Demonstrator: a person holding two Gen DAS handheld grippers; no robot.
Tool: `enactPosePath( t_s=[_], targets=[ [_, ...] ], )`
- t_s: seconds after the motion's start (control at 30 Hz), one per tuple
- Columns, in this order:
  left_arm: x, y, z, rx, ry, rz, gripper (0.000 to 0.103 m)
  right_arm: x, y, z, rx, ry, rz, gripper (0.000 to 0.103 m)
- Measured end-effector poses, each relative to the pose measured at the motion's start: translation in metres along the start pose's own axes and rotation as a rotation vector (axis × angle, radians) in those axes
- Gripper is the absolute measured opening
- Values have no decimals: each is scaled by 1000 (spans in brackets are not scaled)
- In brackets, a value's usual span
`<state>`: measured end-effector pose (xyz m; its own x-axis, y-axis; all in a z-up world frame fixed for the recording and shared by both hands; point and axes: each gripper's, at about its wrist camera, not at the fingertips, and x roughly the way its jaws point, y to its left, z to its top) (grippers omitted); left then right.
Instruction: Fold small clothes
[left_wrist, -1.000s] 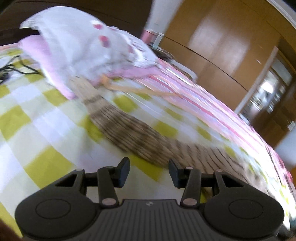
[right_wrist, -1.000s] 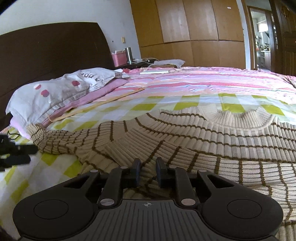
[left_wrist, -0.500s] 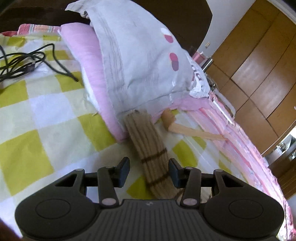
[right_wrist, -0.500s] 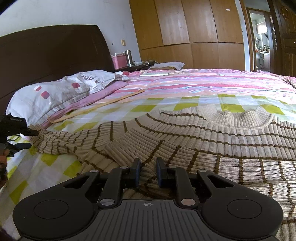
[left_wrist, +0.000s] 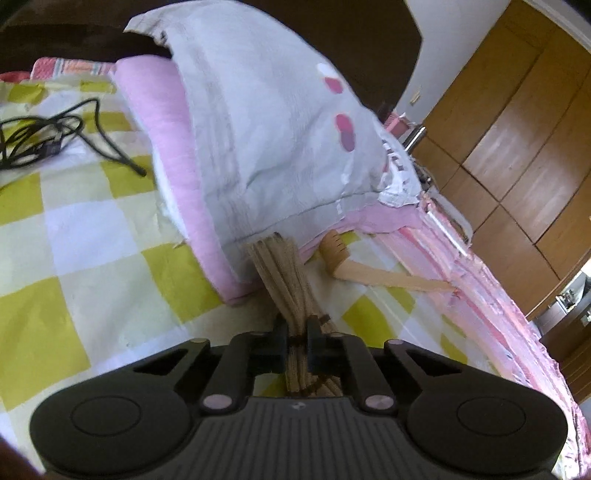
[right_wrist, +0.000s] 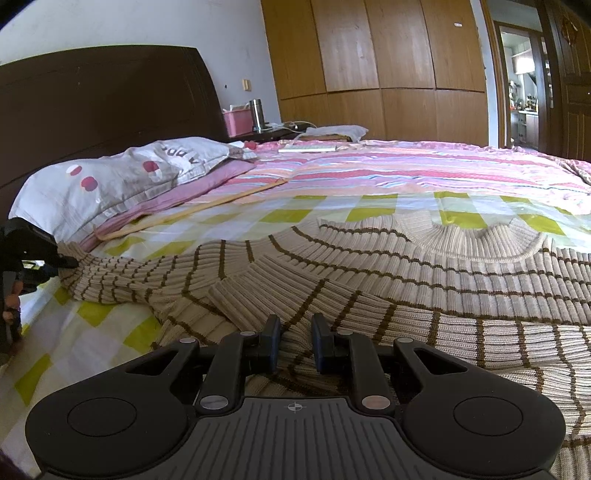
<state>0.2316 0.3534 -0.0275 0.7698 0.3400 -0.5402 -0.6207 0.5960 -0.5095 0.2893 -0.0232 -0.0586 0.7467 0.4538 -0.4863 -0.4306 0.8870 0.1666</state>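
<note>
A beige ribbed sweater (right_wrist: 406, 266) with thin brown stripes lies spread on the yellow-checked bed sheet (right_wrist: 92, 332). Its long sleeve (left_wrist: 280, 273) runs up to the foot of a grey pillow (left_wrist: 266, 129). My left gripper (left_wrist: 297, 328) is closing on the bunched sleeve near the cuff, and its pads pinch the knit. The right wrist view shows that same gripper (right_wrist: 70, 264) at the sleeve's far left end (right_wrist: 129, 273). My right gripper (right_wrist: 295, 332) is shut on a fold of the sweater's body at the near edge.
A wooden back scratcher (left_wrist: 369, 275) lies beside the pillow. A black cable (left_wrist: 44, 136) is coiled on the sheet at the left. A dark headboard (right_wrist: 92, 103) stands behind, with a pink box (right_wrist: 234, 122) and a flask (right_wrist: 255, 114) on the bedside table.
My left gripper slid along the sleeve toward the pillow and then shut on the sleeve near the cuff. My right gripper kept still on the sweater.
</note>
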Motion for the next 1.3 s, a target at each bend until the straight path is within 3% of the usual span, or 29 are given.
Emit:
enactPosePath(
  t_s=[0.17,0.3,0.43,0.57,0.77,0.9,1.13,1.3],
  targets=[
    [-19,-25,-5,81,-27,-94,14,0,0,0,0,0,0,19],
    [-38,-64,-29,226,-8,-202,13,1,-1,0,10,2,7,19],
    [-58,-102,-62,334,59,-337,13,0,-1,2,14,11,5,19],
    [-73,-133,-100,482,113,-416,13,-9,-3,13,59,43,5,23],
    [-76,-152,-151,645,231,-465,14,-34,-42,39,333,71,122,38],
    [-82,-157,-158,689,240,-490,14,-30,-57,49,468,126,201,51],
    [-82,-155,-164,734,247,-525,14,-2,-54,53,625,221,297,55],
    [-86,-156,-170,772,246,-550,14,14,-53,61,676,261,309,65]
  ],
)
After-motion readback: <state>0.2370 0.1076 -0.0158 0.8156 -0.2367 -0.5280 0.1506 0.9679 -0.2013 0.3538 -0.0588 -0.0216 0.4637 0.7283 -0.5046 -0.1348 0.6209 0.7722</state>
